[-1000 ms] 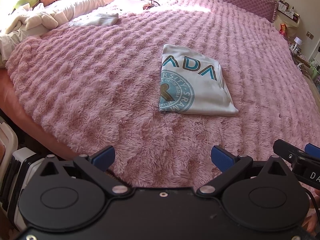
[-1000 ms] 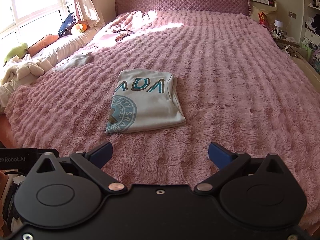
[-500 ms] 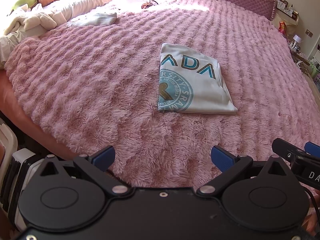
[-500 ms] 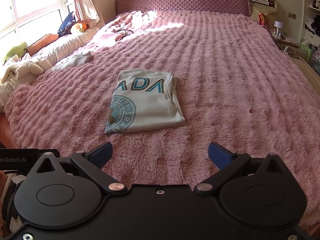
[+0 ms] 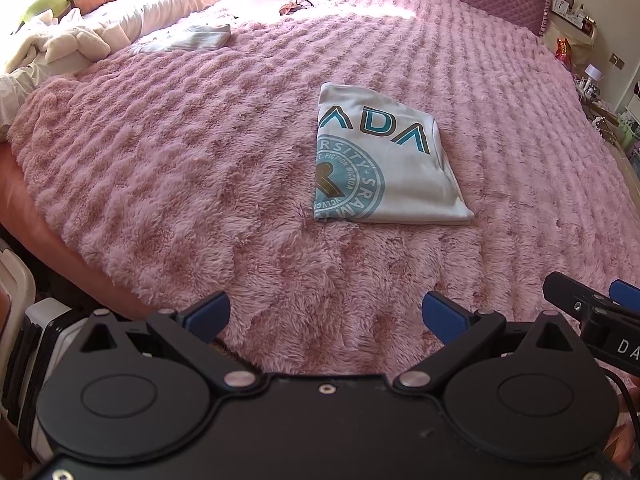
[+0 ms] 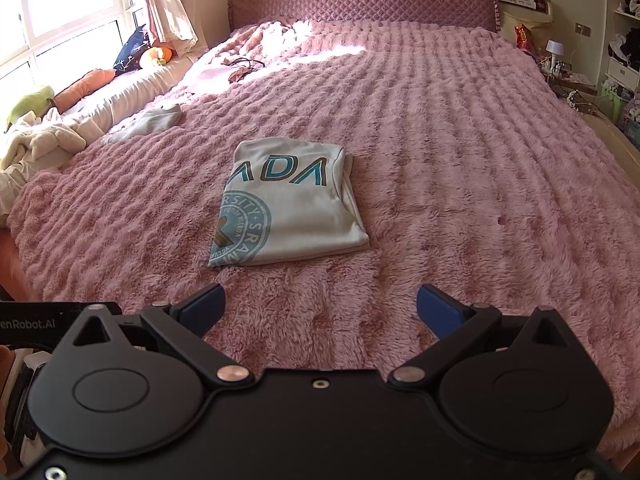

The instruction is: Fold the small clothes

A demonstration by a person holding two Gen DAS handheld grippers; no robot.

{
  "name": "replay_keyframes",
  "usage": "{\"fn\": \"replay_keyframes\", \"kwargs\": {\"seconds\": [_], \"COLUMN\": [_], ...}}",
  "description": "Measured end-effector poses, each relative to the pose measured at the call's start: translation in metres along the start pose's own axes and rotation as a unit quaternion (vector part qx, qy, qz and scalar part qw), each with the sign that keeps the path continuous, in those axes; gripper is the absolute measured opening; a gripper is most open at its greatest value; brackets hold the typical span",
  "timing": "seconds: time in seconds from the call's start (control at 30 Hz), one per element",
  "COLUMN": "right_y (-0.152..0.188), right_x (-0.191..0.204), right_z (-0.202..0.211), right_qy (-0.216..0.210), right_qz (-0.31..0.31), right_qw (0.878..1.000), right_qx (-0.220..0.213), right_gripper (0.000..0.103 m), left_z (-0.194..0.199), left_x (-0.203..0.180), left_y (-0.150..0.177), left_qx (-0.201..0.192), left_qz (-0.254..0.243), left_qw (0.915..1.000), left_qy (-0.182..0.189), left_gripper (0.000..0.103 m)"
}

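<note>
A white T-shirt with teal lettering and a round teal print (image 5: 384,172) (image 6: 288,216) lies folded into a flat rectangle on the pink fluffy bedspread (image 5: 200,184) (image 6: 460,184). My left gripper (image 5: 326,314) hovers open near the bed's front edge, well short of the shirt, with nothing between its blue pads. My right gripper (image 6: 320,304) is open too, empty, and also back from the shirt. Part of the right gripper (image 5: 592,312) shows at the right edge of the left wrist view.
A small grey garment (image 5: 192,38) (image 6: 152,122) lies at the far left of the bed. Cream clothes (image 5: 60,46) and cushions pile by the window on the left. The purple headboard (image 6: 360,0) stands at the back, with cluttered shelves on the right (image 6: 624,64).
Both views drift only slightly; the shirt stays put and both grippers stay open.
</note>
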State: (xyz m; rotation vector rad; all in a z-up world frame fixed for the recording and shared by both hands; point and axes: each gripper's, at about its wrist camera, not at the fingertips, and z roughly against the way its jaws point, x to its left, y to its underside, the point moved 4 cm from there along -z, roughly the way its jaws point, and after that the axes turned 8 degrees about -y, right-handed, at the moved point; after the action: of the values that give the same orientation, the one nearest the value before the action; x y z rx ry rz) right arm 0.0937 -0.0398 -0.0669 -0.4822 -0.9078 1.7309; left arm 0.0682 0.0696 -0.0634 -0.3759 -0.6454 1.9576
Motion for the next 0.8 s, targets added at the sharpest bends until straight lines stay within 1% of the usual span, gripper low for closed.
{"fn": "replay_keyframes", "kwargs": {"seconds": [0.8], "right_y": [-0.0010], "right_x": [0.0023], "right_z": [0.0013], "right_qy": [0.004], "right_qz": [0.000], "right_qw": [1.000], "right_qx": [0.001], "right_gripper": [0.103], "left_z": [-0.0009], "left_x": [0.0010], "left_y": [-0.0021], "left_qx": [0.002], "left_qz": [0.000], "left_qw": [1.0000], "left_qy": [-0.006], "left_gripper": [0.103]}}
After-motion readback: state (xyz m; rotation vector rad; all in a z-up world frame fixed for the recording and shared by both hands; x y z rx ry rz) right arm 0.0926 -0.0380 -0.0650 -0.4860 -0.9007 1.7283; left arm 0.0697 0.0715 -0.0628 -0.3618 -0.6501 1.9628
